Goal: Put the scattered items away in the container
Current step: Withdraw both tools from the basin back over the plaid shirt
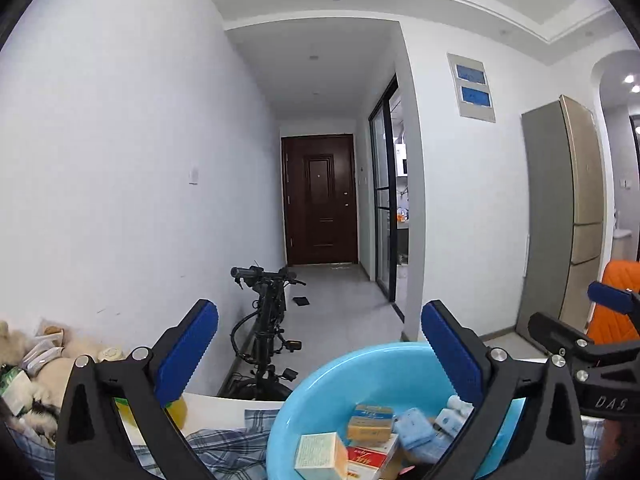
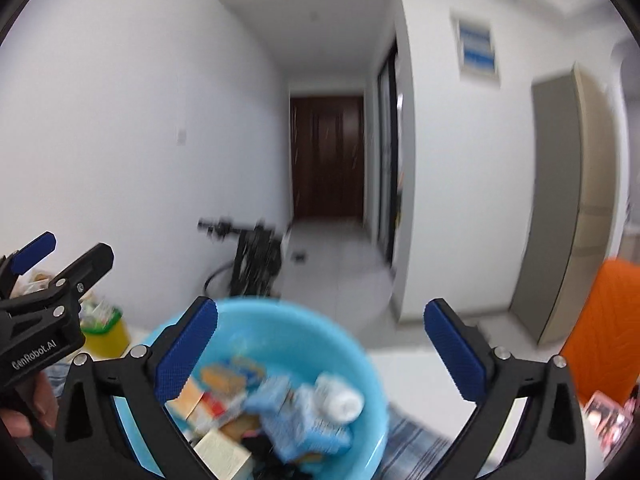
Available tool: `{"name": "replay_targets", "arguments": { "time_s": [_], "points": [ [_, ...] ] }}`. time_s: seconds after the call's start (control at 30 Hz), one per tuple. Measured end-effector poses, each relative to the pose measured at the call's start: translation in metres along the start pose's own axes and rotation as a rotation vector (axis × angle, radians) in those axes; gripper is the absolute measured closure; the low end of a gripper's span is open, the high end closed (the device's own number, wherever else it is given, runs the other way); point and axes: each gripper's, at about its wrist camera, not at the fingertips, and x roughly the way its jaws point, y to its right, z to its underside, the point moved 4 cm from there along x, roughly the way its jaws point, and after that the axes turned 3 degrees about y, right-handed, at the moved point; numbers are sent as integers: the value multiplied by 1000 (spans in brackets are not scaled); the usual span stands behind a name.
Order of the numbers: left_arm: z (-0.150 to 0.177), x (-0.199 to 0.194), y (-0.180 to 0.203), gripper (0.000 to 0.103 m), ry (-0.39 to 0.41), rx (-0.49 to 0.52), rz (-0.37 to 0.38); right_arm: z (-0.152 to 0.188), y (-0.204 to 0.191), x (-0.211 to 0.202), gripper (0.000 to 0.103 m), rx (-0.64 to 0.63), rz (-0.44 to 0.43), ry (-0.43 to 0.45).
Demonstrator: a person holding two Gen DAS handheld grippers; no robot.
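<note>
A light blue plastic basin (image 1: pixel 360 364) sits low in the left wrist view and holds several small boxes and packets, among them a tan box (image 1: pixel 370 426) and a pale green box (image 1: pixel 320 456). My left gripper (image 1: pixel 320 356) stands open above its near rim, nothing between the blue pads (image 1: pixel 188 352). The same basin (image 2: pixel 320 344) shows blurred in the right wrist view, with a white roll (image 2: pixel 340 398) and blue packets inside. My right gripper (image 2: pixel 320 354) is open and empty, held over the basin's right side. Each gripper appears at the edge of the other's view.
The basin rests on a white table (image 1: pixel 224 408) with a plaid cloth (image 1: pixel 224 448). A yellow container (image 2: pixel 106 332) and plush toys (image 1: pixel 52 364) lie at the left. An orange chair (image 2: pixel 600 328) stands right. A bicycle (image 1: pixel 264 332), hallway and tall fridge (image 1: pixel 568 216) lie beyond.
</note>
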Motion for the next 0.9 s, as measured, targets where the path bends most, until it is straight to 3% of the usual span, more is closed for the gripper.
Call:
{"name": "replay_targets", "arguments": {
  "time_s": [0.2,0.3,0.4,0.53,0.77,0.9],
  "points": [
    [-1,2,-1,0,-17,28,-13,-6,13,6,0,45,27,-32],
    [1,-4,2,0,-43,40,14,-6,23,-6,0,73,35,-22],
    [2,-24,1,0,-69,-4,72,-9,28,-25,0,43,110,-8],
    [-5,-57,2,0,-63,-39,83,-15,23,-73,0,30,48,36],
    [-14,-127,4,0,-58,-17,102,-8,6,-144,0,-12,-91,-2],
    [-8,-164,3,0,-98,0,122,2,8,-178,0,-3,-132,-2]
  ]
}}
